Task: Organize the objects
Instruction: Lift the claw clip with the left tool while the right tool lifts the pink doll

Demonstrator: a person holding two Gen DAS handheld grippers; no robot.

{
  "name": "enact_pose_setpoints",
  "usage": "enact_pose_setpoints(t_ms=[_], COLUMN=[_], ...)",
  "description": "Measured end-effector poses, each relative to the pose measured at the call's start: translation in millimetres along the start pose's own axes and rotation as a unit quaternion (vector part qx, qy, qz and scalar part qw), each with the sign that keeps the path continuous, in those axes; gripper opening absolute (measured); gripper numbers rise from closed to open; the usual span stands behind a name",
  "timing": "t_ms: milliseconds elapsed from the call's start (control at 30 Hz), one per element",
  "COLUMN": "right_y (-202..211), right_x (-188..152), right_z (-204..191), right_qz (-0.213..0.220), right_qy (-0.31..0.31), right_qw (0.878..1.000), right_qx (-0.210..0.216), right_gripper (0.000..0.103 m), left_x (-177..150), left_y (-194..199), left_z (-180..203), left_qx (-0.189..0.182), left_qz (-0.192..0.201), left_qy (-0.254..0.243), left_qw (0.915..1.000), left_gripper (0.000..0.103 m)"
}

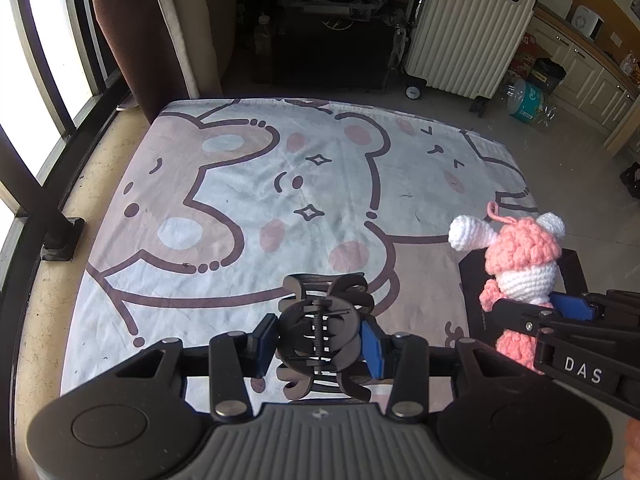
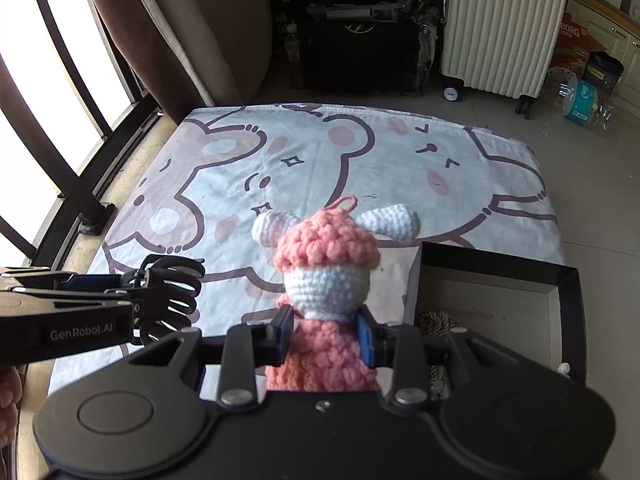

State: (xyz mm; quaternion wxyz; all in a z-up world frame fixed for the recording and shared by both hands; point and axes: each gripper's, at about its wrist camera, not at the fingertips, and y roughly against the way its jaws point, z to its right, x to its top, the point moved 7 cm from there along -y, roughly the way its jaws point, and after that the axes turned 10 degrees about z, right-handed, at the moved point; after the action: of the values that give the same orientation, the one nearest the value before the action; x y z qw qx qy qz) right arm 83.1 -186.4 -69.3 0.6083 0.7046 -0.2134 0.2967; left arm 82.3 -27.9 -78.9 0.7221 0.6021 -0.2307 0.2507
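Note:
My left gripper (image 1: 320, 336) is shut on a black hair claw clip (image 1: 324, 320) and holds it above the cartoon-print blanket (image 1: 240, 200). My right gripper (image 2: 326, 336) is shut on a pink and white crocheted doll (image 2: 328, 276), upright, held by its body. In the left wrist view the doll (image 1: 520, 256) and the right gripper (image 1: 560, 312) are at the right, over a black box (image 1: 472, 280). In the right wrist view the clip (image 2: 168, 292) and the left gripper (image 2: 104, 296) are at the left. The open black box (image 2: 500, 268) lies at the right with a striped rope-like item (image 2: 436, 324) inside.
The blanket (image 2: 360, 160) covers a low platform beside a window railing (image 1: 40, 200) on the left. A white ribbed suitcase (image 1: 468, 28), dark furniture (image 1: 332, 40) and a plastic bottle pack (image 1: 528, 100) stand on the floor beyond.

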Motion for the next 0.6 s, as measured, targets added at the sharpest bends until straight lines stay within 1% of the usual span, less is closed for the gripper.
enact_pose_setpoints(t_ms=[200, 400, 600], right_y=[9.5, 20.2, 32.0], right_x=[5.1, 9.4, 12.3], right_z=[19.4, 50.3, 82.3], right_qz=[0.019, 0.042, 0.071], right_qy=[-0.014, -0.041, -0.074], right_qw=[1.0, 0.998, 0.994], right_qx=[-0.015, -0.033, -0.044], right_gripper=[0.034, 0.034, 0.034], left_x=[6.5, 14.3, 18.1], left_y=[2.2, 4.8, 2.3], left_z=[16.2, 39.9, 67.4], left_qx=[-0.012, -0.031, -0.051], left_qz=[0.011, 0.027, 0.033], left_qy=[0.003, 0.006, 0.0], left_qw=[0.9999, 0.9991, 0.9982], left_gripper=[0.045, 0.045, 0.045])
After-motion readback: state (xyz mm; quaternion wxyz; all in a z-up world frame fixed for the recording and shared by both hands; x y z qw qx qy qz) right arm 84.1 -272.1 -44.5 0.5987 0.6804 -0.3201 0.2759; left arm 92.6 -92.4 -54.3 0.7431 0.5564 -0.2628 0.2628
